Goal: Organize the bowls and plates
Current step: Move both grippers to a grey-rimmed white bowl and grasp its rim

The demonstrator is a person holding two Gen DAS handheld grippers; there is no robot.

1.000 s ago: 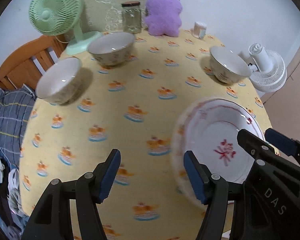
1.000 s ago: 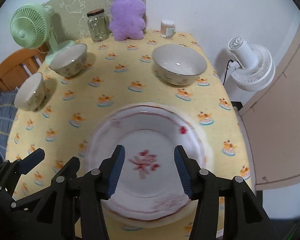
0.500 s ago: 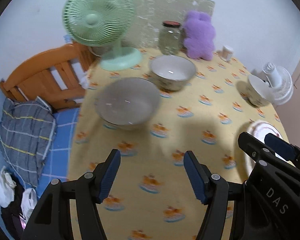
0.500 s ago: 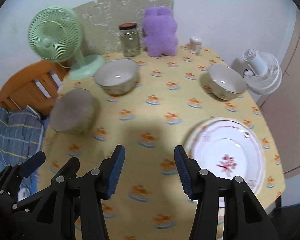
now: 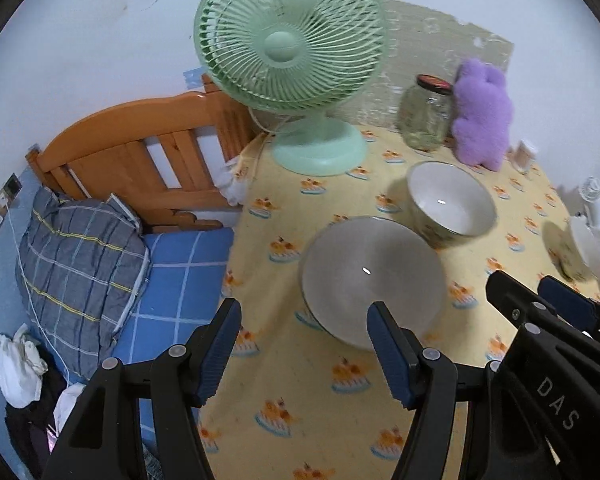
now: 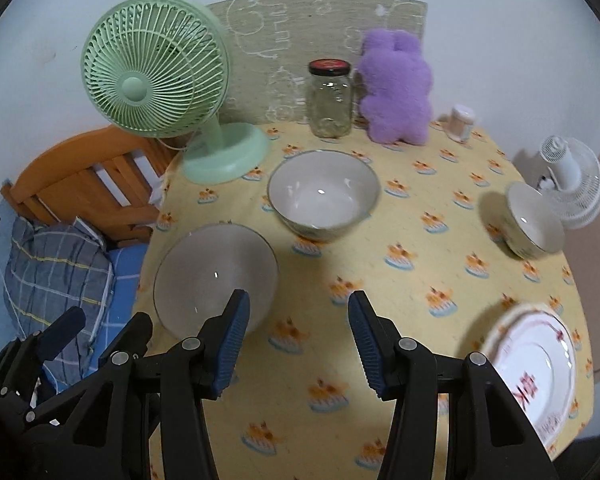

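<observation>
Three white bowls stand on the yellow tablecloth. The nearest bowl (image 5: 370, 278) (image 6: 216, 276) sits by the table's left edge. A second bowl (image 5: 450, 202) (image 6: 324, 194) stands behind it. A third bowl (image 6: 534, 226) (image 5: 566, 250) is at the right. A white plate with red flowers (image 6: 534, 364) lies at the front right. My left gripper (image 5: 304, 350) is open and empty, just in front of the nearest bowl. My right gripper (image 6: 296, 340) is open and empty above the cloth, right of that bowl.
A green desk fan (image 6: 160, 92) (image 5: 292, 52), a glass jar (image 6: 330, 100), a purple plush toy (image 6: 396, 88) and a small pot (image 6: 462, 122) line the table's back. A white fan (image 6: 572, 184) stands off the right edge. A wooden bed with a pillow (image 5: 76, 252) lies left.
Both grippers have swung left, away from the plate. The nearest bowl now sits close before the left gripper. The plate has slid to the right wrist view's edge.
</observation>
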